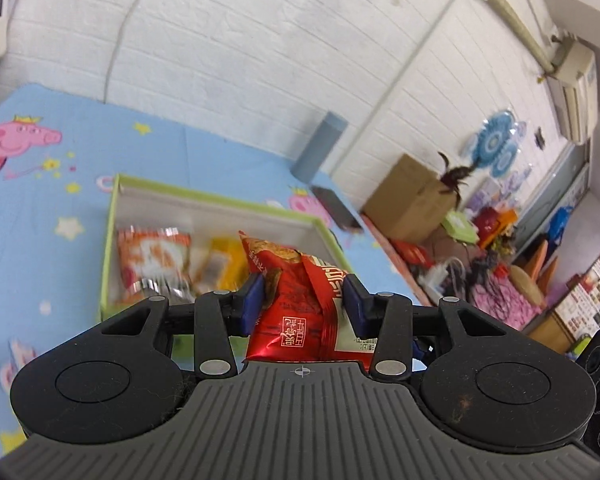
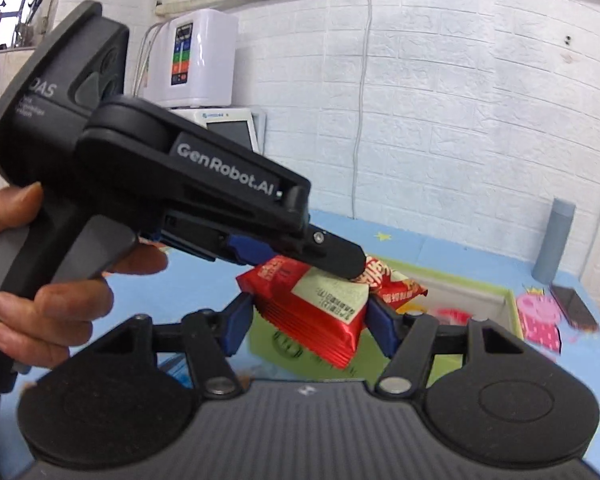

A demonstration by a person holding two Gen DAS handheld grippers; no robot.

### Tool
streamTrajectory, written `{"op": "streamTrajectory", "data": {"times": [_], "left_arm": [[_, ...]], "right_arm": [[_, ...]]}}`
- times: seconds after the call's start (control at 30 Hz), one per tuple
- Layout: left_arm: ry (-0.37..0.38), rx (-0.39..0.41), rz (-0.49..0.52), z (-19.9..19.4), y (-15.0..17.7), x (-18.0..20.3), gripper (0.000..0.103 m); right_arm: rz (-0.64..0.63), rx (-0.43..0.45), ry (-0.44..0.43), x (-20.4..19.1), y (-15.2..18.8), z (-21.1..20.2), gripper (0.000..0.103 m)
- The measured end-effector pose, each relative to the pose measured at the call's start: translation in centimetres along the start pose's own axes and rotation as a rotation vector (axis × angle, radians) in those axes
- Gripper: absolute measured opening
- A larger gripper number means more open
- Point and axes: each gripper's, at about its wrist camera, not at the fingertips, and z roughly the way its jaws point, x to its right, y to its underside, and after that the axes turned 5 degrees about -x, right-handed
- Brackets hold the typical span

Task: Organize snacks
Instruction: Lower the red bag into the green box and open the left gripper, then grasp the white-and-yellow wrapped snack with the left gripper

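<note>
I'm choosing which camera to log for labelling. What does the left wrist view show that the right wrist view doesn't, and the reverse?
Left wrist only: snacks already lying in the green-rimmed box, an orange packet and a yellow packet, plus a cardboard carton and clutter.

Right wrist only: the left tool from outside, the hand on its handle, a white appliance, and the open right tool.

Both: the red snack packet clamped by the left tool, the box, the blue cartoon mat, the grey-blue cylinder.
</note>
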Motion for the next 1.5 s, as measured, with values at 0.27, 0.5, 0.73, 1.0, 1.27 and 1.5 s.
{"op": "streamTrajectory", "data": {"times": [0.27,0.5,0.73,1.0,1.27,1.5], "left_arm": [[-0.094,-0.019,-0.001,8.6,-3.7,-5.1,0.029],[-0.055,-0.010,-0.053,8.4,-2.7,-6.9,0.048],[-0.043,0.058,0.013,1.1,1.0,-3.5,0.065],[-0.101,-0.033,0.020,-4.1,11.4,-3.7,0.067],[-0.196,-0.203,0.064,-0.7,14.4,-5.8,0.028],[-0.093,-0.260,0.008,-1.5,15.9,-5.9,0.019]], "right_arm": [[-0.016,-0.101,-0.018,5.0,-1.9,10.6,0.071],[0.002,-0.087,0.004,6.4,-1.3,9.9,0.091],[0.015,-0.019,-0.035,2.6,1.4,1.6,0.094],[0.120,-0.130,-0.172,-4.2,8.9,-2.1,0.102],[0.068,-0.242,-0.207,-9.0,10.5,2.5,0.102],[0.077,-0.289,-0.251,-9.1,11.2,1.8,0.102]]}}
